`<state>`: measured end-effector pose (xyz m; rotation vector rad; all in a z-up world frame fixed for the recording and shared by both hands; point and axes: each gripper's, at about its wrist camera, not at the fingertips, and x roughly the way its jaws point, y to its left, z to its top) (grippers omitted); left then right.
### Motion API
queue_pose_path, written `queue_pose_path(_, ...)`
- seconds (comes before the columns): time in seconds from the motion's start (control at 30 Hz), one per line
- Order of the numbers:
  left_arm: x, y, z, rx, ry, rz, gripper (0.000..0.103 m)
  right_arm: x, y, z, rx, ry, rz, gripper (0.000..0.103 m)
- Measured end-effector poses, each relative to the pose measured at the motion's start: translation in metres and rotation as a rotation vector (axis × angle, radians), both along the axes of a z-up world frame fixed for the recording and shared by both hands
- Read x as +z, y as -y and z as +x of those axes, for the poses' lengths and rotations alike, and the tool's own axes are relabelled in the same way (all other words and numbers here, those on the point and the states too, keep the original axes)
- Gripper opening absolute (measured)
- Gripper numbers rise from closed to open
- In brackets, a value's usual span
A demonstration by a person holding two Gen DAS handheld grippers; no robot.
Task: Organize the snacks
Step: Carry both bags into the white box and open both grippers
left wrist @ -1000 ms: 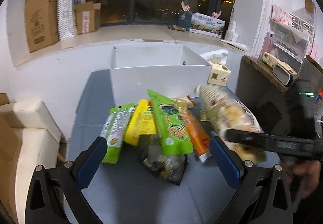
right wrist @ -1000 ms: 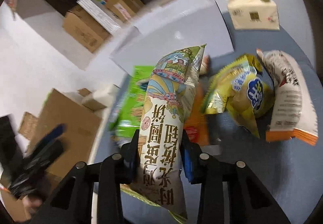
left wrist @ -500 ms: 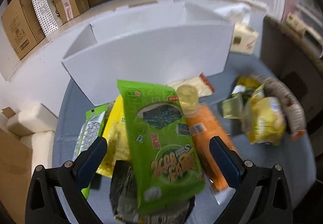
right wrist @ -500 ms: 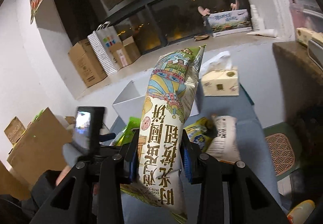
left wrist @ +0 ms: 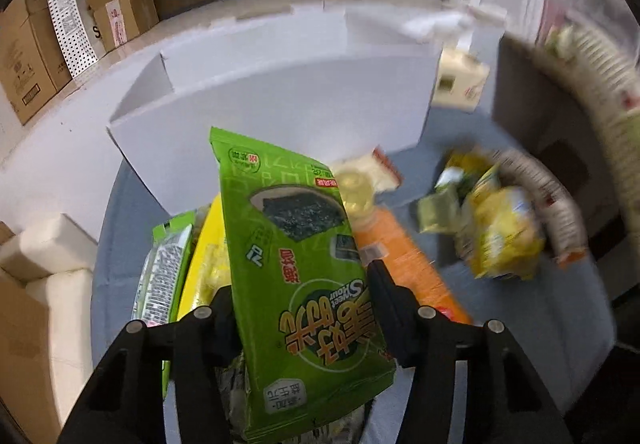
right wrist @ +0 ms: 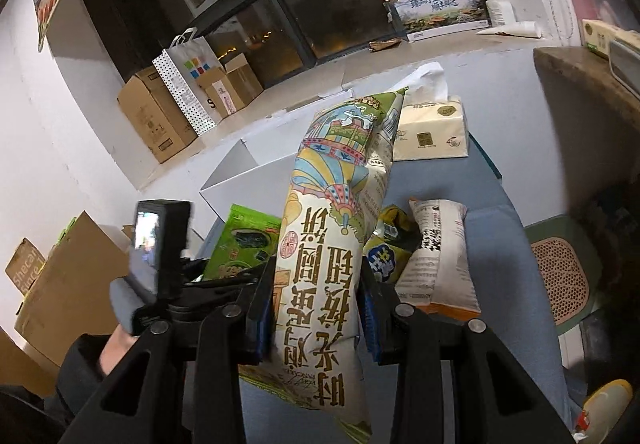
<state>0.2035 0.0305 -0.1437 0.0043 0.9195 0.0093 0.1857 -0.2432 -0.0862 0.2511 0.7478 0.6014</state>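
Chg vs a second ago: left gripper [left wrist: 300, 308] fingers, then spread wide over the snack pile, now closing onto green seaweed pack [left wrist: 296, 268]; pack sits betw. both fingers, over the pile at worktop [left wrist: 520, 324] centre. Right gripper [right wrist: 316, 308] unchanged: fingers clamped on tall cream biscuit pack [right wrist: 332, 228], pack upright, now raised above worktop. White box [left wrist: 280, 99] at worktop far edge, open. Orange bottle [left wrist: 404, 268] just right of seaweed pack; yellow bags [left wrist: 500, 240] twd right edge. Tissue box [right wrist: 432, 131] at far right corner.
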Motion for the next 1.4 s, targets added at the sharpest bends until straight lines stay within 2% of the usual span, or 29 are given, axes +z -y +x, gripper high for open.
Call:
queue_pose_path(0.13,0.045,-0.016,-0.020,-0.017,0.121,-0.061,0.060,0.008,-0.013,0.008,0.022,0.019,-0.012,0.039)
queue_pose_path(0.27,0.090,-0.039,-0.024,-0.011,0.231,-0.134,0.060,0.022,-0.035,0.021,0.064,0.046,-0.023,0.039)
queue_pose_path(0.33,0.111,-0.048,-0.018,-0.004,0.271,-0.158,0.060,0.033,-0.050,0.032,0.085,0.072,-0.035,0.039)
queue_pose_path(0.5,0.143,-0.075,0.014,0.022,0.324,-0.162,0.060,0.060,-0.090,0.072,0.123,0.105,-0.069,0.039)
queue_pose_path(0.6,0.150,-0.092,0.043,0.036,0.328,-0.141,0.060,0.075,-0.115,0.101,0.132,0.118,-0.088,0.039)
queue_pose_path(0.7,0.145,-0.098,0.083,0.047,0.306,-0.137,0.060,0.082,-0.138,0.139,0.154,0.107,-0.101,0.039)
queue_pose_path(0.93,0.133,-0.105,0.150,0.063,0.257,-0.076,0.060,0.067,-0.182,0.219,0.159,0.052,-0.212,0.039)
queue_pose_path(1.03,0.121,-0.108,0.172,0.080,0.218,-0.052,0.065,0.054,-0.190,0.242,0.151,0.011,-0.239,0.039)
queue_pose_path(1.1,0.108,-0.110,0.184,0.071,0.164,-0.056,0.082,0.045,-0.194,0.252,0.146,-0.011,-0.260,0.041)
queue_pose_path(1.13,0.102,-0.109,0.187,0.067,0.145,-0.044,0.099,0.040,-0.198,0.256,0.144,-0.020,-0.295,0.052)
queue_pose_path(1.17,0.096,-0.109,0.188,0.057,0.133,-0.034,0.103,0.038,-0.198,0.256,0.123,-0.013,-0.323,0.064)
queue_pose_path(1.2,0.093,-0.110,0.187,0.044,0.135,-0.049,0.103,0.037,-0.195,0.256,0.093,0.007,-0.340,0.092)
queue_pose_path(1.23,0.090,-0.112,0.185,0.043,0.132,-0.068,0.103,0.037,-0.190,0.254,0.087,0.029,-0.325,0.099)
queue_pose_path(1.3,0.085,-0.118,0.180,0.068,0.123,-0.092,0.103,0.036,-0.183,0.254,0.096,0.020,-0.324,0.103)
queue_pose_path(1.4,0.085,-0.122,0.167,0.079,0.142,-0.115,0.103,0.038,-0.170,0.246,0.093,-0.002,-0.311,0.103)
